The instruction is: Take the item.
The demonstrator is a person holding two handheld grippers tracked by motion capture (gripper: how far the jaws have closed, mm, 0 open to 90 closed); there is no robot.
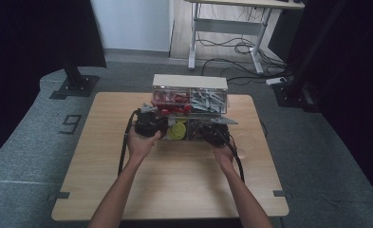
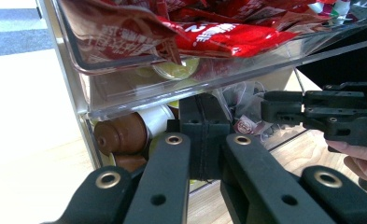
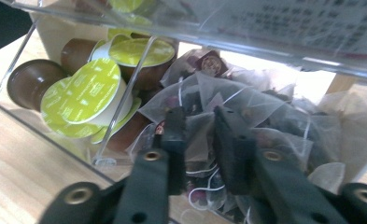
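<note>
A clear two-tier organizer [image 1: 190,81] stands at the far middle of the wooden table [image 1: 174,190]. Its upper tier holds red packets [image 2: 228,32] and grey packets [image 1: 208,99]. The lower tier holds coffee pods [image 3: 85,95] with yellow-green lids on the left and mesh tea bags [image 3: 265,107] on the right. My left gripper [image 2: 202,112] is shut with nothing in it, its tips at the pod compartment beside a brown pod [image 2: 120,135]. My right gripper [image 3: 199,123] reaches into the tea bags with its jaws pressed on one tea bag [image 3: 197,140]. From above, the left gripper [image 1: 148,124] and right gripper [image 1: 216,134] sit at the organizer's front.
Bare wood lies between the organizer and the table's near edge. Behind the table, on grey carpet, are a desk frame [image 1: 231,28], loose cables [image 1: 241,47] and a black stand base [image 1: 75,85]. Dark curtains hang at both sides.
</note>
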